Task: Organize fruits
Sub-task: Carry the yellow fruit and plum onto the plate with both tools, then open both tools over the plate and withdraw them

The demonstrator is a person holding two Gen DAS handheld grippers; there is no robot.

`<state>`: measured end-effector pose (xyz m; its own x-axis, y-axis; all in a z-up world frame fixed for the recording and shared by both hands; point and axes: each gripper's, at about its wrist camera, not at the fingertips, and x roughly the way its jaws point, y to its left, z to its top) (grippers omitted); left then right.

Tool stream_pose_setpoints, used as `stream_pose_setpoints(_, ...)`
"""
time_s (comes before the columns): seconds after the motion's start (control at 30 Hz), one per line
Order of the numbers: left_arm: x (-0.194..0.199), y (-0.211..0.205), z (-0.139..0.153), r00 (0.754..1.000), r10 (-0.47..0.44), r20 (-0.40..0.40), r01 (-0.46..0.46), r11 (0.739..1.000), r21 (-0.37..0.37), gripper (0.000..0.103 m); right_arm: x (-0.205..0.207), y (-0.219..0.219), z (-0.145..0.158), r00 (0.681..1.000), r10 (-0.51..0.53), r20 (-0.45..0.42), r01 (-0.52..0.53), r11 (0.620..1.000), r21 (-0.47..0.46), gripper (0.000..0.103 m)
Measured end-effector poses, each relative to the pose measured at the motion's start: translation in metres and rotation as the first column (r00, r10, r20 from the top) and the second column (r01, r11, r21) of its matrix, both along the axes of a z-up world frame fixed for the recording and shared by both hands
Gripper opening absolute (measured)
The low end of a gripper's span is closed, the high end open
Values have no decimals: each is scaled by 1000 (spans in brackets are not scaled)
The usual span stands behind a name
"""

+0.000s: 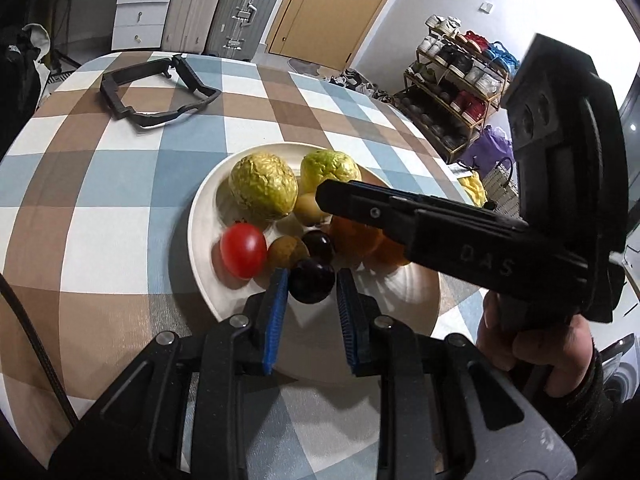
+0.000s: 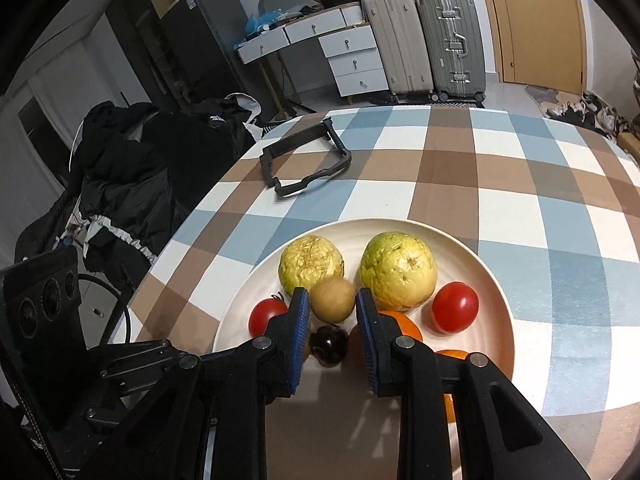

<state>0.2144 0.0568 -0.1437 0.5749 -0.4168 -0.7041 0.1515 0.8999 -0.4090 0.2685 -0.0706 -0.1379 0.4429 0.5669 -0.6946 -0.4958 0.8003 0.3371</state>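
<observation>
A white plate (image 1: 208, 220) on the checked tablecloth holds two yellow-green guavas (image 1: 262, 188), a red tomato (image 1: 243, 250), a brown kiwi (image 1: 285, 253), two dark plums (image 1: 311, 285) and oranges (image 1: 356, 240). My left gripper (image 1: 312, 280) is open with its blue pads on either side of the near plum. My right gripper (image 2: 332, 300) is open over the plate (image 2: 496, 280), with its pads on either side of a kiwi (image 2: 333, 299), a plum (image 2: 329, 346) below it. It crosses the left wrist view as a black bar (image 1: 420, 224). A second tomato (image 2: 455, 307) lies to the right.
A black plastic frame (image 1: 156, 92) lies on the far part of the table (image 2: 460, 184). Dark clothes are piled on a chair at the table's left (image 2: 132, 168). Suitcases (image 2: 424, 44), drawers and a shoe rack (image 1: 460, 84) stand beyond the table.
</observation>
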Motion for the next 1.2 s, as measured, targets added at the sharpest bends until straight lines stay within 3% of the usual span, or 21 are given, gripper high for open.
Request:
stream_pose_setpoints(0.1,0,1,1,1000,3,1,-3,1000,-12,21,-1,-1,1,1000,-2,5,1,1000,16,40)
stream_pose_setpoints(0.13,-1,1,2,1000,3,2,-3,1000,-9,22,-3,-4,3,1000,-10,11,10,1000,23,50)
stream_pose_setpoints(0.3,-8,0,8,1000,12,7,-12,1000,-3,28,-15,-21,19,997,-48,58,43,996,75,53)
stream_pose_setpoints(0.43,-18,-2,18,999,26,26,-27,999,17,36,-33,-38,35,990,-77,116,65,992,108,70)
stream_pose_setpoints(0.53,-29,-2,30,997,49,56,-51,998,36,48,-49,-53,46,981,-103,163,80,987,142,75)
stream_pose_setpoints(0.63,-39,-4,44,992,80,94,-87,994,68,69,-67,-69,55,966,-156,208,123,979,165,90)
stream_pose_setpoints(0.7,-47,-7,57,983,118,142,-136,983,127,84,-79,-80,62,951,-198,237,155,970,188,91)
stream_pose_setpoints(0.77,-58,-11,71,966,152,211,-191,965,180,86,-90,-93,70,933,-245,264,187,956,227,101)
stream_pose_setpoints(0.9,-76,-20,96,930,156,333,-246,938,245,102,-115,-117,87,888,-316,334,218,929,301,103)
stream_pose_setpoints(1.07,-102,-31,123,870,160,467,-308,915,261,102,-139,-126,101,845,-349,406,239,924,298,103)
stream_pose_setpoints(1.2,-122,-32,137,812,182,554,-356,907,224,102,-159,-133,110,800,-373,469,229,913,337,103)
